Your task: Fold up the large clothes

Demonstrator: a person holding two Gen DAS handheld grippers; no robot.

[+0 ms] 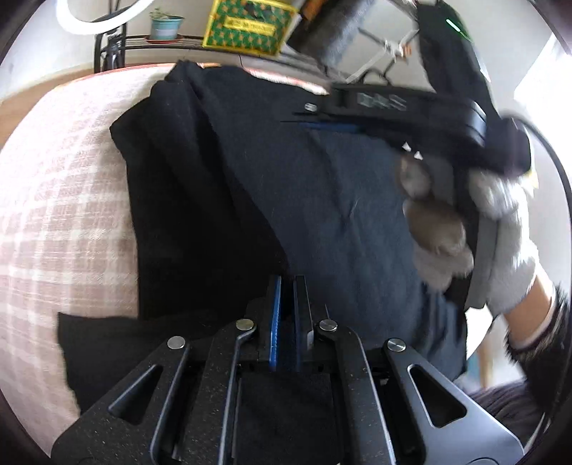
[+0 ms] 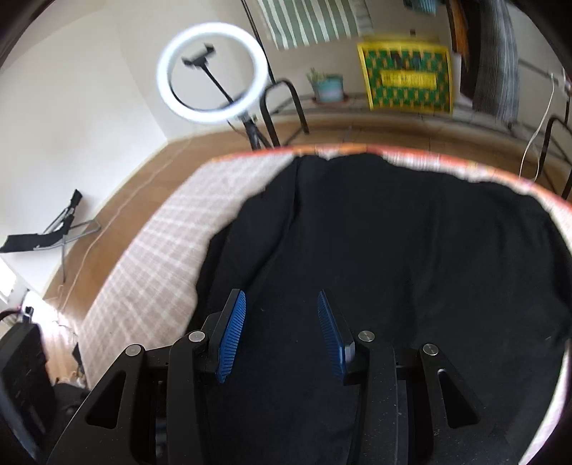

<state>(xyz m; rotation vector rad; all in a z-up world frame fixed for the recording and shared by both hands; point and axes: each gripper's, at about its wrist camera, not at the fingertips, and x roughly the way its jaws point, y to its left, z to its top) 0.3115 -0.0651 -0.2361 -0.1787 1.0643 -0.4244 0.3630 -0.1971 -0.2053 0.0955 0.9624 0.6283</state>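
In the left wrist view, the left gripper [image 1: 287, 282] sits at the bottom centre of the frame with its blue-lined jaws drawn almost together; dark fabric shows in the narrow slot between them, but whether they pinch it I cannot tell. The large black cloth garment [image 1: 221, 186] fills the middle of the frame, lying in loose folds on a pink-and-white checked bed cover [image 1: 60, 200] that takes up the left side. At the upper right the right gripper [image 1: 325, 120], blurred, reaches over the garment, carried by a hand in a pale grey glove [image 1: 500, 229]. At the top edge stand a yellow-and-green patterned box [image 1: 246, 28] and a small light-blue plant pot [image 1: 165, 27] on a dark wire shelf [image 1: 143, 41].

In the right wrist view, the right gripper's jaws are at the lower centre, parted, with nothing between their blue ribbed pads; only the black garment spreads beneath and beyond them, reaching the far orange-trimmed edge of the bed. The checked cover shows at left. A white ring light on a black stand [image 2: 212, 73] is at upper left, above the brown wooden floor [image 2: 143, 179].
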